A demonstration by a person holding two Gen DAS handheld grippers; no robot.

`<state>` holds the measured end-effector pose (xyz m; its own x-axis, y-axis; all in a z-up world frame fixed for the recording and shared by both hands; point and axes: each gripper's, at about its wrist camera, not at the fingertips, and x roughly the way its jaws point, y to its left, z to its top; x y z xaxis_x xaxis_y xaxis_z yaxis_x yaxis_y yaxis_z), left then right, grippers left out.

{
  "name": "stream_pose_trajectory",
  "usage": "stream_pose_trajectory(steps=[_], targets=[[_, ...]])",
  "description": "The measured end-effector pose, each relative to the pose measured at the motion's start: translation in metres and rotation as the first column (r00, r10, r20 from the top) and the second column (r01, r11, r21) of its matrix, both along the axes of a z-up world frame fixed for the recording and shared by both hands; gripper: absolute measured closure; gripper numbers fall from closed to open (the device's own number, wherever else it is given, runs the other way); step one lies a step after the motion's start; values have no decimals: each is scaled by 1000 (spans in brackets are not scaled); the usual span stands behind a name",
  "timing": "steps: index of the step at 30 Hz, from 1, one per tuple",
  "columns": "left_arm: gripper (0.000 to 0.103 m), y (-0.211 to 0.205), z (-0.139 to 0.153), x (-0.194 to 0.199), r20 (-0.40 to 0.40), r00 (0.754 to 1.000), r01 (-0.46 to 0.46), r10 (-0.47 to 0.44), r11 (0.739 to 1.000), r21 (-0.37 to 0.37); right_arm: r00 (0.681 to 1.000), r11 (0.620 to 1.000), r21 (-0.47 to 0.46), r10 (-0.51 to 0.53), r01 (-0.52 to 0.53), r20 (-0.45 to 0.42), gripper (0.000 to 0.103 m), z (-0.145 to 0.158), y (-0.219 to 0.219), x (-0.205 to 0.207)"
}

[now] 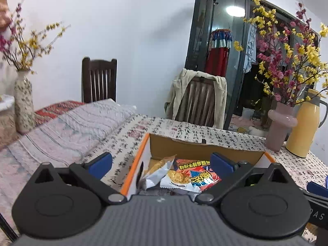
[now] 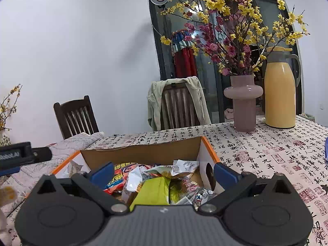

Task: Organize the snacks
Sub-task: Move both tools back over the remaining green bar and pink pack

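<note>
A cardboard box (image 1: pixel 196 148) (image 2: pixel 143 153) with orange-edged flaps stands on the table and holds several snack packets. A red packet (image 1: pixel 196 174) (image 2: pixel 116 181) and silver wrappers (image 1: pixel 157 172) lie inside; a lime-green packet (image 2: pixel 155 192) and crumpled wrappers (image 2: pixel 180 168) fill the near side. My left gripper (image 1: pixel 162 163) hangs open over the box's left wall, nothing between its blue pads. My right gripper (image 2: pixel 164 173) is open above the packets, its pads clear of them. The left tool's body (image 2: pixel 22 156) shows at the right view's left edge.
A pink vase (image 2: pixel 244 102) of flowers and a yellow thermos (image 2: pixel 280 90) stand at the table's far right. Two wooden chairs (image 2: pixel 75 116) (image 2: pixel 180 104) sit behind, one draped with a jacket. A patterned vase (image 1: pixel 23 100) stands far left beside a quilted cloth (image 1: pixel 71 127).
</note>
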<state>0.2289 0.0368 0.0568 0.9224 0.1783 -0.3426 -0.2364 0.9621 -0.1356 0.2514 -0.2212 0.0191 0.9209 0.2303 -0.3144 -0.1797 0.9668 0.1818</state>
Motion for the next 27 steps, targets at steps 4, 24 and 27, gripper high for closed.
stream_pose_trajectory(steps=[4, 24, 27], targets=[[0, 6, 14, -27, 34, 999, 25, -24, 999, -25, 1000, 1000, -5, 10, -9, 26, 0, 11, -2, -23], [0, 53, -38, -101, -77, 997, -29, 29, 1000, 8, 990, 996, -77, 21, -33, -141, 0, -40, -7, -103], [0, 59, -47, -104, -75, 996, -42, 44, 998, 38, 987, 996, -85, 18, -32, -157, 0, -51, -6, -105]])
